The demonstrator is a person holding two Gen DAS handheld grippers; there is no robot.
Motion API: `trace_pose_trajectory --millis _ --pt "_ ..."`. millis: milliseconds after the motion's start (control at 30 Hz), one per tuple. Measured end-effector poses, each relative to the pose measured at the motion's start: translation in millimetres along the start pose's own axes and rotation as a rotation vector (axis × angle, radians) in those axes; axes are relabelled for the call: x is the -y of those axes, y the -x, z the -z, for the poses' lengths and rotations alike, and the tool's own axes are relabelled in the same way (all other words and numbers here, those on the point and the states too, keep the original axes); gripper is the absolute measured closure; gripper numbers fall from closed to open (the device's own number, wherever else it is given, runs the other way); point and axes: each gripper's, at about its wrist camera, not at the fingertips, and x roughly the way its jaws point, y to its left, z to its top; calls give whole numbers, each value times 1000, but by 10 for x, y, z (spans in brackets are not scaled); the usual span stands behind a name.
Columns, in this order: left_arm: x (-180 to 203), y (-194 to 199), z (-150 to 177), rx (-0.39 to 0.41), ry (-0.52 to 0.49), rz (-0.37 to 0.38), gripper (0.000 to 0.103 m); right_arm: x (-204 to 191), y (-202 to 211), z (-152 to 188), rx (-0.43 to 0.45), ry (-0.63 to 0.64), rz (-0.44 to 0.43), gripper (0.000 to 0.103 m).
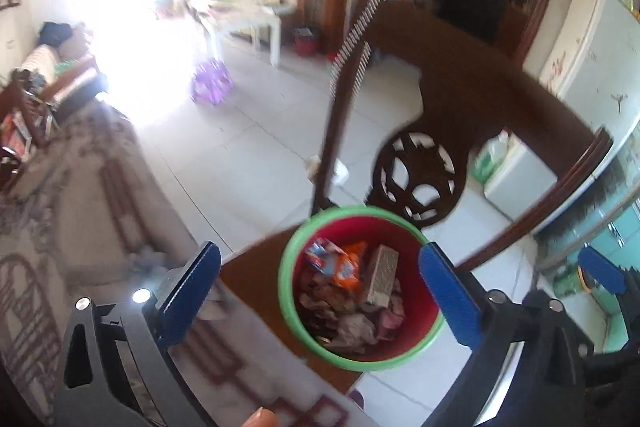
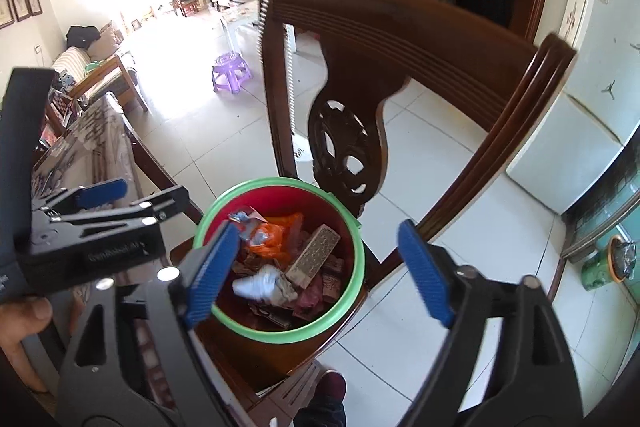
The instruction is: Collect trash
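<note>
A red bin with a green rim point(image 1: 360, 363) point(image 2: 280, 334) stands on the seat of a dark wooden chair point(image 1: 256, 275) point(image 2: 400, 27). It holds an orange wrapper point(image 1: 348, 267) point(image 2: 276, 239), a tan block point(image 1: 382, 275) point(image 2: 316, 255), crumpled white paper point(image 2: 260, 283) and other scraps. My left gripper point(image 1: 320, 291) hangs open above the bin with nothing between its blue pads. My right gripper point(image 2: 320, 275) is also open and empty over the bin. In the right wrist view the left gripper point(image 2: 136, 195) shows at the left, beside the bin.
A table with a patterned cloth point(image 1: 80, 187) point(image 2: 100, 139) lies to the left of the chair. A purple stool point(image 1: 212, 83) point(image 2: 232, 71) stands on the tiled floor beyond. A white fridge point(image 2: 592, 67) is at the right. A person's thumb point(image 2: 24, 311) grips the left handle.
</note>
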Motion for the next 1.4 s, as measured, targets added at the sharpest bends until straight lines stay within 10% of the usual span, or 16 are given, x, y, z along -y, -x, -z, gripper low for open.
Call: trace_pose_trajectory --millis 533,800,1400 --pt "-1433 2346 633 459 136 -250 8 -1509 1559 460 497 41 -130 5" --pt "-1797 2778 948 469 184 -380 8 -2026 1775 611 455 50 -159 5" --pt "-2049 2828 1104 347 272 -291 8 -2377 1915 773 425 107 -129 5"
